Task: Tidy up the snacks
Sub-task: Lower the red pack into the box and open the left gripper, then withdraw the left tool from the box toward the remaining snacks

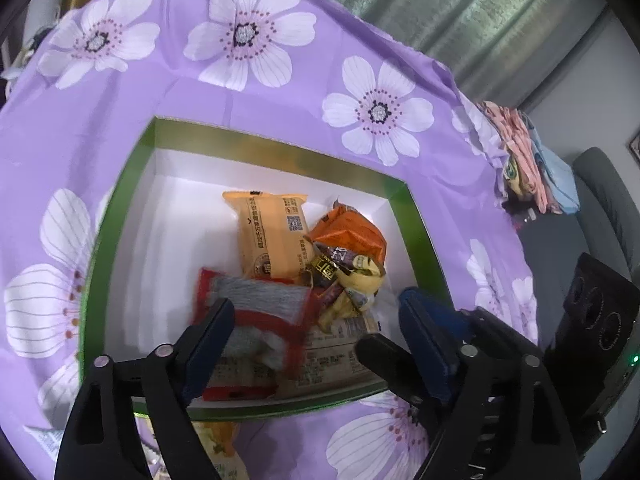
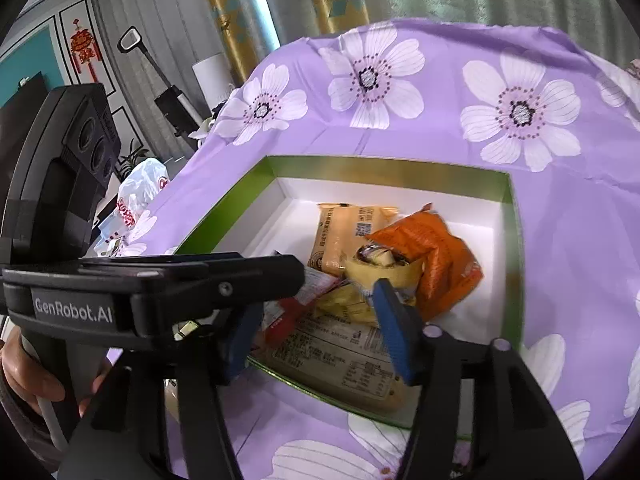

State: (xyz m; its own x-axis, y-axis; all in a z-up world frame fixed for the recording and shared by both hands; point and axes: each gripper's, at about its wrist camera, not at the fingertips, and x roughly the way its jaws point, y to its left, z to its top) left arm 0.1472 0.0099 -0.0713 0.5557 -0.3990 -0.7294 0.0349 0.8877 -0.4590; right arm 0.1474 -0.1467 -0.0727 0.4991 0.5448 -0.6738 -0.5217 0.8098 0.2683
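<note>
A: My left hand-held gripper (image 1: 312, 316), low in frame, stands apart over the red packet (image 1: 256, 312); right hand-held gripper (image 2: 320, 320) apart too, holding nothing.

B: Both snacks sit in the green box (image 1: 120, 208) mid-frame. I'd fetch another from the worktop.

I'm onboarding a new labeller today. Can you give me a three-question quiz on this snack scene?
1. True or false: the green-rimmed box sits on a floral purple cloth.
2. Which packet lies farthest back: A) orange B) pale yellow C) red and grey?
3. Fill in: the left claw stands ___ above the red and grey packet.

Key: 1 true; 2 B; 3 open.
</note>
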